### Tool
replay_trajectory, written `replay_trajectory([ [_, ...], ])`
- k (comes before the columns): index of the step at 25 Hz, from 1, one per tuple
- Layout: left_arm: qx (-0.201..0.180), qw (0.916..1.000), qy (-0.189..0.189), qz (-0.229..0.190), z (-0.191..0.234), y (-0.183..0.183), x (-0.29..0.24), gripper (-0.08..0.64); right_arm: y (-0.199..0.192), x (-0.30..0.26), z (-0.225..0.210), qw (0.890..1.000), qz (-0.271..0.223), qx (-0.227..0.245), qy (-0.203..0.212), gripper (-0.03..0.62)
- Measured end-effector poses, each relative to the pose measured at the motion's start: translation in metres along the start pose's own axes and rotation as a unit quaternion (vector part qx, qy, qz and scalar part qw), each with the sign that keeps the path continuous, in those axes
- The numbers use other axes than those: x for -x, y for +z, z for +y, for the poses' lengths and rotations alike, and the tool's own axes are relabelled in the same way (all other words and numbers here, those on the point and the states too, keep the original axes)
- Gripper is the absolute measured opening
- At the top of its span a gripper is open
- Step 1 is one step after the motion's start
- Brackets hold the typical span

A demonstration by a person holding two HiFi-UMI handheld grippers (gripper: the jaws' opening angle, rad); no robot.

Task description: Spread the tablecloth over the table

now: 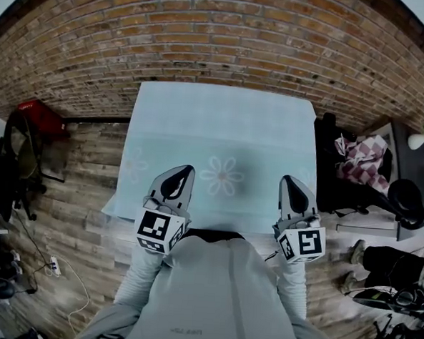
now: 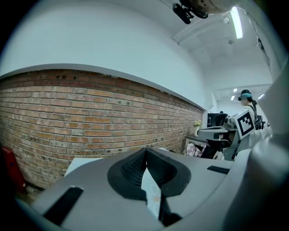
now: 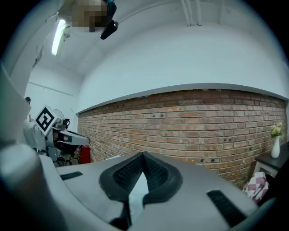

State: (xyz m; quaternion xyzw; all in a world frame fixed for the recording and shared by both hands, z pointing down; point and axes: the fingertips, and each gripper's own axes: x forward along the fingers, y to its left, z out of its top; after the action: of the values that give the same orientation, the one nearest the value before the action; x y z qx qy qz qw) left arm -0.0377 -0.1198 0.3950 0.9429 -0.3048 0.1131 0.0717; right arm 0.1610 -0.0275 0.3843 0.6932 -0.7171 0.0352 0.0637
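Observation:
The pale blue tablecloth (image 1: 221, 141) with faint flower prints lies flat across the table, reaching the brick wall at the far side. Its near edge hangs just in front of me. My left gripper (image 1: 185, 171) is shut on the near edge at the left. In the left gripper view a strip of the tablecloth (image 2: 151, 191) shows pinched between the ribbed pads of that gripper (image 2: 145, 152). My right gripper (image 1: 289, 179) is shut on the near edge at the right. The right gripper view shows the tablecloth (image 3: 137, 189) caught inside that gripper (image 3: 142, 156). The tabletop itself is hidden under the cloth.
A brick wall (image 1: 206, 36) runs behind the table. A red object (image 1: 38, 113) and a black chair (image 1: 19, 162) stand at the left. Right of the table is dark furniture with a checked cloth (image 1: 363, 159) and a white vase (image 1: 417, 140). A power strip (image 1: 54, 266) lies on the wooden floor.

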Motion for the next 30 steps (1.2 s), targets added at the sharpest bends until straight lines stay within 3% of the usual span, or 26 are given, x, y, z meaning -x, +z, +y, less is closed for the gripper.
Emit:
replay_trajectory([
  [21, -0.003, 0.9999, -0.009, 0.005, -0.0054, -0.0016, -0.0003, 0.023, -0.0071, 0.0041, -0.0011, 1.000, 0.015, 0.002, 0.006, 0.021],
  [30, -0.001, 1.0000, -0.003, 0.007, -0.0021, -0.0054, 0.0032, 0.023, -0.0083, 0.0054, -0.0010, 1.000, 0.016, -0.020, 0.002, 0.021],
])
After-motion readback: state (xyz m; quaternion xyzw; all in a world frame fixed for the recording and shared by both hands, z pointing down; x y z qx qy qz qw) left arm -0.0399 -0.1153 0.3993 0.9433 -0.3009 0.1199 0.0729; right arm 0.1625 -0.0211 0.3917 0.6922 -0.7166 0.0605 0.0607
